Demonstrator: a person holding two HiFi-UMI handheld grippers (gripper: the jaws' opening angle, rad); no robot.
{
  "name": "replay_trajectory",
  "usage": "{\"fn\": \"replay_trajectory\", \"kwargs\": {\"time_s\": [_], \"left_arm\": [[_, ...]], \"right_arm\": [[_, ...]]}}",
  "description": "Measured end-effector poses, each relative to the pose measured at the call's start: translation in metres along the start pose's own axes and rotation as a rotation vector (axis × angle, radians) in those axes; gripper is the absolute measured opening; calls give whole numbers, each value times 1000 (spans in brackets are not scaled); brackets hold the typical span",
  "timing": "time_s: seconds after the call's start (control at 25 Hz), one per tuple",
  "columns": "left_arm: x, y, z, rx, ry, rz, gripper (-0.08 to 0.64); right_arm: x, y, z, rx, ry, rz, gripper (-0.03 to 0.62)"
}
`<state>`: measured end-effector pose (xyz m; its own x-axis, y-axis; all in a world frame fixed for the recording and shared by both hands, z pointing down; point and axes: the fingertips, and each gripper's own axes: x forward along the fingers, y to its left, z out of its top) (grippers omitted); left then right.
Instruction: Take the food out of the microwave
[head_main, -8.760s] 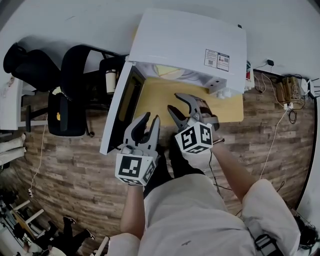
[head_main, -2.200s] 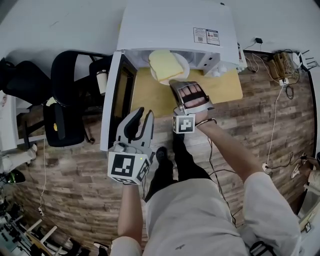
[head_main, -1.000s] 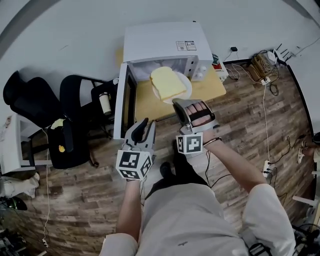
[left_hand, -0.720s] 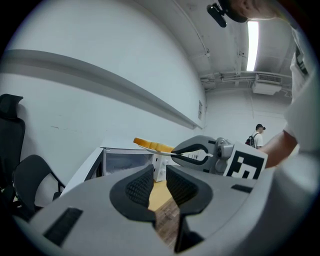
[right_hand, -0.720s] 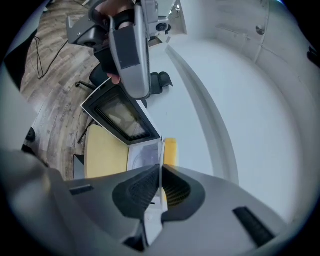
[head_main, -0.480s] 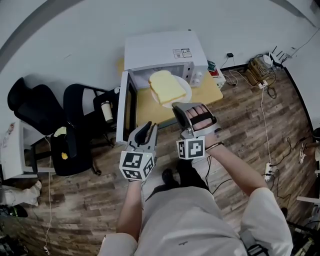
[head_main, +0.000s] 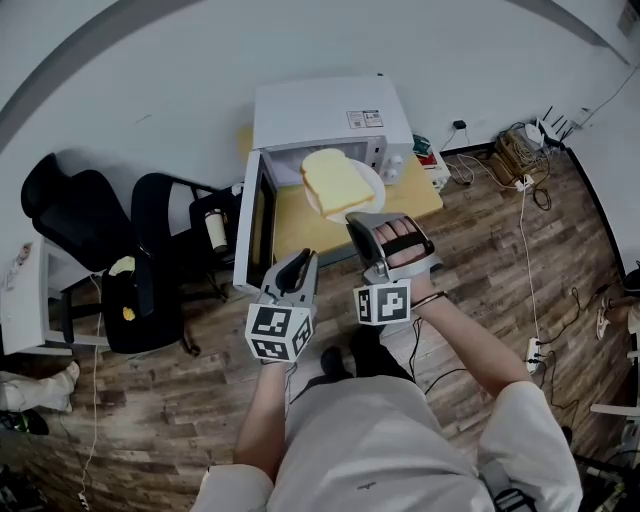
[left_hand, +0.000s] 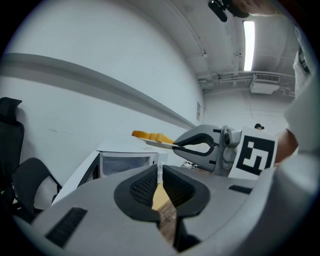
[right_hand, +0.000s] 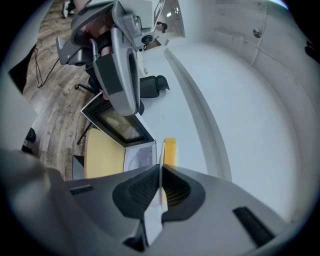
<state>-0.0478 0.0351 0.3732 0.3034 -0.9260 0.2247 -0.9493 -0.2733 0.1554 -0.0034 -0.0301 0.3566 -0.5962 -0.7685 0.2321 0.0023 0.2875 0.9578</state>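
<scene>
Black office chairs (head_main: 130, 250) far left. Microwave (head_main: 330, 115) on yellow table (head_main: 300, 218), door (head_main: 250, 225) swung open. Left gripper (head_main: 303, 262) clenched, jaws together on nothing, low by the door's near edge. Bread slice (head_main: 335, 182) flat on white plate (head_main: 374, 178), outside the cavity, above the table. Right gripper (head_main: 358, 220) clamped on plate's near rim.

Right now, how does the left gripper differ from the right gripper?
The right gripper is clamped on the rim of a white plate carrying a bread slice; the left gripper is shut on nothing. The right gripper reaches further toward the open microwave, while the left gripper hangs back nearer the person's body. Both carry a marker cube and have their jaws together.
</scene>
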Motion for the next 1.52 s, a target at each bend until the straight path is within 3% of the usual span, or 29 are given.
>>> {"fn": "replay_trajectory", "kwargs": {"time_s": [1.52], "left_arm": [[-5, -9, 0, 11, 13, -29, 12]], "right_arm": [[-1, 7, 9, -25, 19, -8, 12]]}}
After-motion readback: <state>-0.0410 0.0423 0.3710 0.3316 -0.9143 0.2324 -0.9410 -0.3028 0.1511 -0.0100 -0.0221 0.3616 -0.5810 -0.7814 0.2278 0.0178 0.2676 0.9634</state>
